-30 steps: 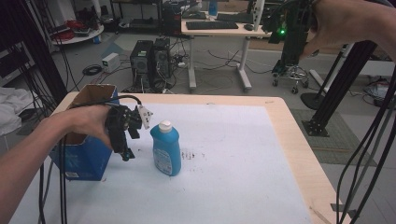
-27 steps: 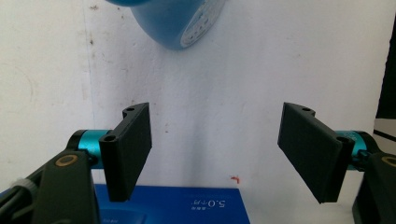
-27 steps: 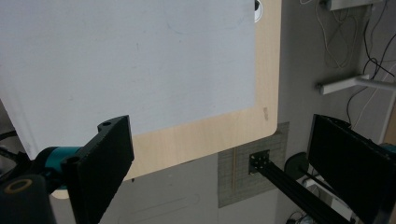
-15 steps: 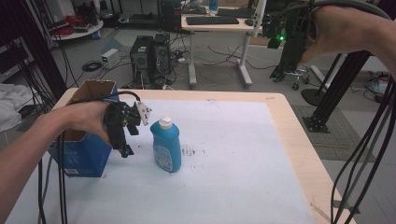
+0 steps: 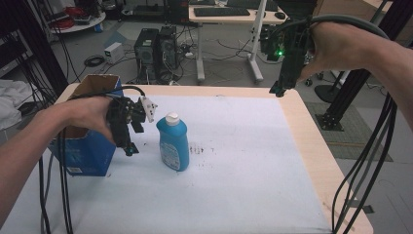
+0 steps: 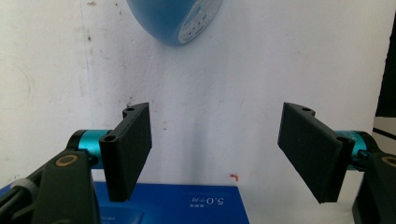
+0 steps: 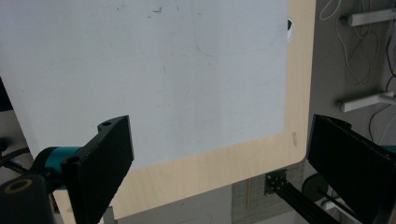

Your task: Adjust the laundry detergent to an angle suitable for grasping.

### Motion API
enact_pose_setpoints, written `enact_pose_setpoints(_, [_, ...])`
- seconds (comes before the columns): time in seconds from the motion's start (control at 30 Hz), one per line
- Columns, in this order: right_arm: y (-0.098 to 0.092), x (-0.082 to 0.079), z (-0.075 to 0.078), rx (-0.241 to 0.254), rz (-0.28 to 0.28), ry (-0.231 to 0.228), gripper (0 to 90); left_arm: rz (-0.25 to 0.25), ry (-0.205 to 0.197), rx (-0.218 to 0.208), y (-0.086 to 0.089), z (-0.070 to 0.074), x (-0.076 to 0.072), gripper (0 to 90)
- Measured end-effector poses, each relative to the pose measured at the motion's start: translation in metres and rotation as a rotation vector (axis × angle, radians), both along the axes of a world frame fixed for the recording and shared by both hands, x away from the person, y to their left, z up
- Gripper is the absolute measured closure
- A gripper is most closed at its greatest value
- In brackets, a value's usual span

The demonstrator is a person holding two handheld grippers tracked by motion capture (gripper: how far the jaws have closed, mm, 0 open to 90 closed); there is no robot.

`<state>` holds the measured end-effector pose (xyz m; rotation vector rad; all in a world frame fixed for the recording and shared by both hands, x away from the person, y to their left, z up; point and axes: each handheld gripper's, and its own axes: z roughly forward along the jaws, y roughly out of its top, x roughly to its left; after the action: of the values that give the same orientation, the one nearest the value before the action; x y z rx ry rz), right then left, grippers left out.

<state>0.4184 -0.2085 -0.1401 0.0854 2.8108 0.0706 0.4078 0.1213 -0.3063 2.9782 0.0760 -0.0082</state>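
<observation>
Bottle: blue bottle (image 5: pixel 173 145) with a white cap, upright on the white table cover (image 5: pixel 234 161), just right of the blue box (image 5: pixel 83 141)
Left gripper (image 5: pixel 127 146): between box and bottle, pointing down, jaws apart, nothing between them
Right gripper (image 5: pixel 278 90): raised over the table's far right corner, well away from the bottle, jaws wide apart, nothing in them

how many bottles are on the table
1. A blue bottle with a white cap stands upright left of the table's middle, right of the left gripper and the blue box, whose inside is hidden.
</observation>
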Motion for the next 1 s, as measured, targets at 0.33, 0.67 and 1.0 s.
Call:
enact_pose_setpoints(0.33, [0.003,0.000,-0.030,0.019,-0.010,0.038,6.5,-0.003,0.003,0.005,0.001,-0.002,-0.001,26.1])
enact_pose_setpoints(0.67, [0.007,-0.003,-0.056,0.044,-0.001,0.066,6.5,-0.001,0.001,0.012,0.000,-0.004,0.001,26.1])
enact_pose_setpoints(1.0, [0.018,-0.004,-0.088,0.044,-0.007,0.082,6.6,0.002,-0.002,0.010,0.000,-0.005,0.001,26.2])
